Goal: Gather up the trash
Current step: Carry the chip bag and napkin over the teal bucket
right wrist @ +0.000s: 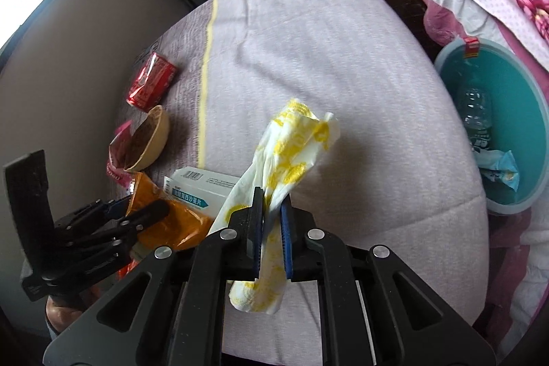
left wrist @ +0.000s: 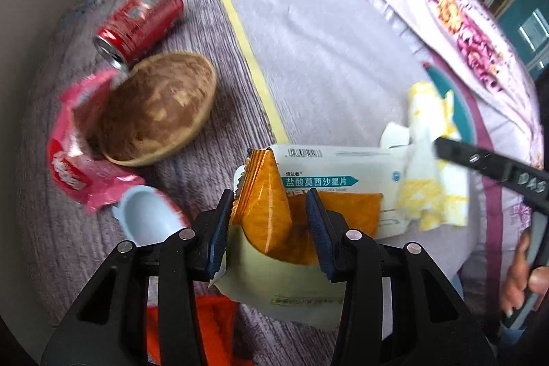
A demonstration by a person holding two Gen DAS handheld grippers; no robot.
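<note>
The right gripper (right wrist: 272,211) was clenched on a white tissue with yellow print (right wrist: 291,146), the paper pinched between its blue pads and rising toward one o'clock, with a crumpled tail hanging below the jaws at six o'clock. The teal bin (right wrist: 535,112), holding a clear plastic bottle (right wrist: 477,112) and a blue-white wrapper (right wrist: 499,168), sat at three o'clock, well apart from the tissue.

The left gripper (left wrist: 267,204) had its jaws part-way apart around an orange foil wrapper (left wrist: 264,194); whether the pads pressed on it could not be told. A white medicine box (left wrist: 343,167) lay just behind it at one o'clock. At ten to eleven o'clock on the bedspread (left wrist: 308,40) lay a brown bowl (left wrist: 158,108), a red soda can (left wrist: 144,19) and a pink wrapper (left wrist: 75,160).
</note>
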